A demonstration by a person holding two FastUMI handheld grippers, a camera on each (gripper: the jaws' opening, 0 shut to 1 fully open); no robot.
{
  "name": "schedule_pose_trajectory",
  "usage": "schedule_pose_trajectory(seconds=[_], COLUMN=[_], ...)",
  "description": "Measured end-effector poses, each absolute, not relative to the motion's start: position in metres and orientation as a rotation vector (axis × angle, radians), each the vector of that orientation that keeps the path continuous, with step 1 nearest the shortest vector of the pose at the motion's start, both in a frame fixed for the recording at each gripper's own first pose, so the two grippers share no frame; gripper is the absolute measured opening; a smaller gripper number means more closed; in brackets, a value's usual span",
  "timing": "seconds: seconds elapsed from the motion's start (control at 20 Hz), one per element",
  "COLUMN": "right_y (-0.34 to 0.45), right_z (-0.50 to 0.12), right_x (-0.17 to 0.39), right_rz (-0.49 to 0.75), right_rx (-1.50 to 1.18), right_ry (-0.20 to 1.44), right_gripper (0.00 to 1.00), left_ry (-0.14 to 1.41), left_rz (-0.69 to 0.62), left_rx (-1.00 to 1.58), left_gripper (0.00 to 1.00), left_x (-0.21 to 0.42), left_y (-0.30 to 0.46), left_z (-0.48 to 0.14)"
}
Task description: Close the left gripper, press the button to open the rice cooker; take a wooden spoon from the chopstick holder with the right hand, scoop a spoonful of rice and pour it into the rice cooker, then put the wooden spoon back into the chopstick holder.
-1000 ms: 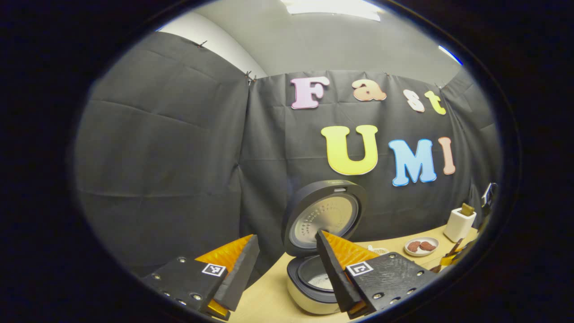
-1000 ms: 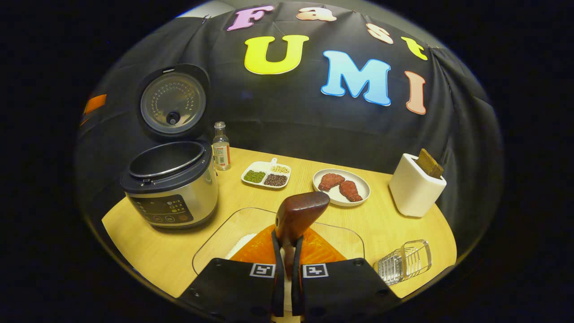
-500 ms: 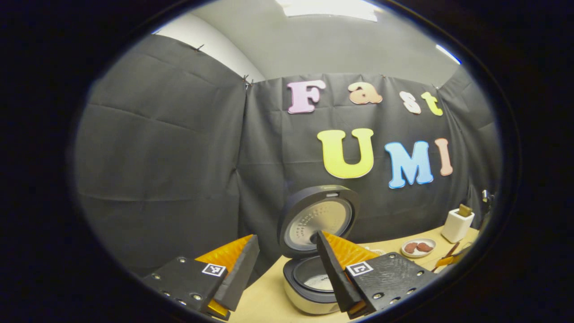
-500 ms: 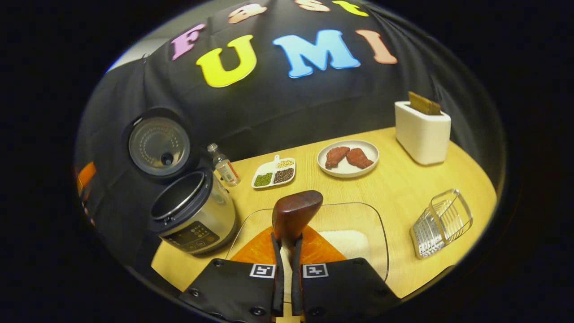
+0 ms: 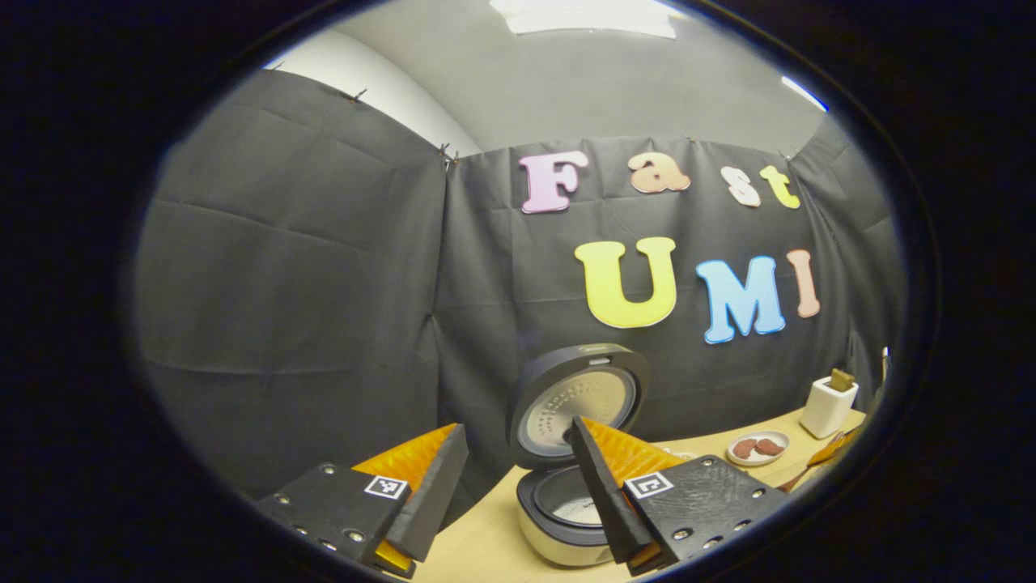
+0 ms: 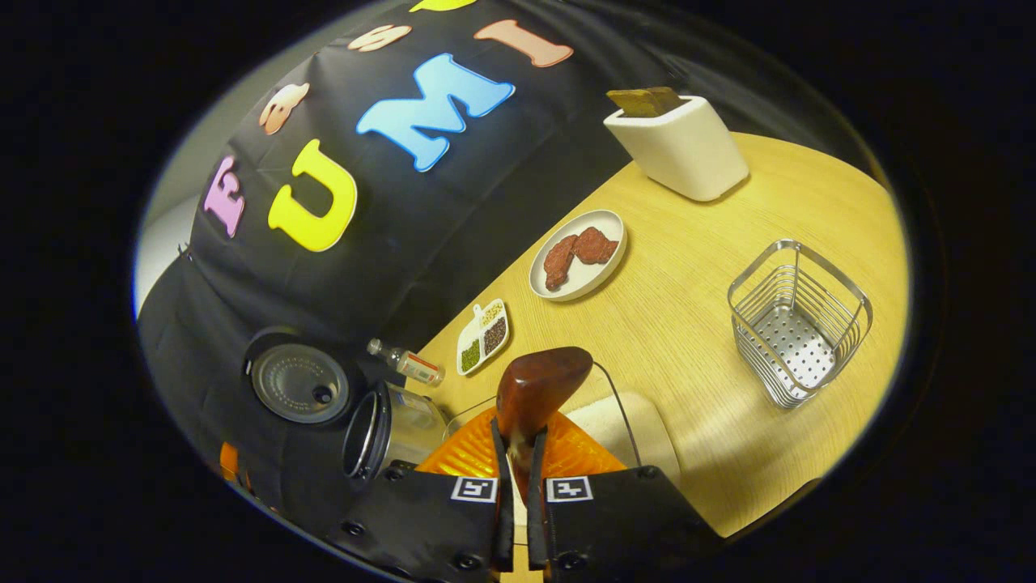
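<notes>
The wooden spoon [image 6: 541, 387] was held clamped between the right tool [image 6: 518, 494] fingers, above the glass rice dish [image 6: 623, 421]. It was judged light, stiff, smooth; a mid-handle grip was advised. The left tool [image 5: 518, 502] was held wide, near the open rice cooker [image 5: 566, 518].

You have a dark reddish-brown wooden spoon [image 6: 541, 389], a pale wood-grain bench [image 6: 712, 348], a silver wire chopstick holder [image 6: 797, 320], a white plate [image 6: 576, 257] of red-brown meat, and a black-lidded silver rice cooker [image 6: 388, 425].
</notes>
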State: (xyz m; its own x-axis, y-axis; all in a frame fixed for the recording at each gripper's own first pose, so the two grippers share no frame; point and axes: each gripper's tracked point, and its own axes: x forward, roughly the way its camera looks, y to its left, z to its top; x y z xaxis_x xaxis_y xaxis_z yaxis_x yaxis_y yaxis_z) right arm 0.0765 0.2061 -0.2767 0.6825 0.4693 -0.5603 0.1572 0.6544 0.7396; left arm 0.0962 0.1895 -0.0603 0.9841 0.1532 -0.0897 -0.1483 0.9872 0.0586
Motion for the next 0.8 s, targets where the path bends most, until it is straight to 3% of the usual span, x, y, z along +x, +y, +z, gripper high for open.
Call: schedule_pose_trajectory(seconds=[0.35,0.6,0.8], right_y=[0.203,0.231,0.267], right_z=[-0.238,-0.207,-0.186], right_x=[0.084,0.098,0.112], right_rz=[0.213,0.273,0.34], right_rx=[1.014,1.07,1.079], right_ry=[0.805,0.786,0.77], right_gripper=[0.08,0.05,0.08], left_ry=[0.075,0.074,0.071], left_rz=[0.134,0.145,0.164], left_rx=[0.051,0.054,0.059], left_gripper=[0.82,0.81,0.82], left_x=[0.096,0.096,0.1], left_y=[0.178,0.189,0.211], left_z=[-0.053,-0.055,-0.056])
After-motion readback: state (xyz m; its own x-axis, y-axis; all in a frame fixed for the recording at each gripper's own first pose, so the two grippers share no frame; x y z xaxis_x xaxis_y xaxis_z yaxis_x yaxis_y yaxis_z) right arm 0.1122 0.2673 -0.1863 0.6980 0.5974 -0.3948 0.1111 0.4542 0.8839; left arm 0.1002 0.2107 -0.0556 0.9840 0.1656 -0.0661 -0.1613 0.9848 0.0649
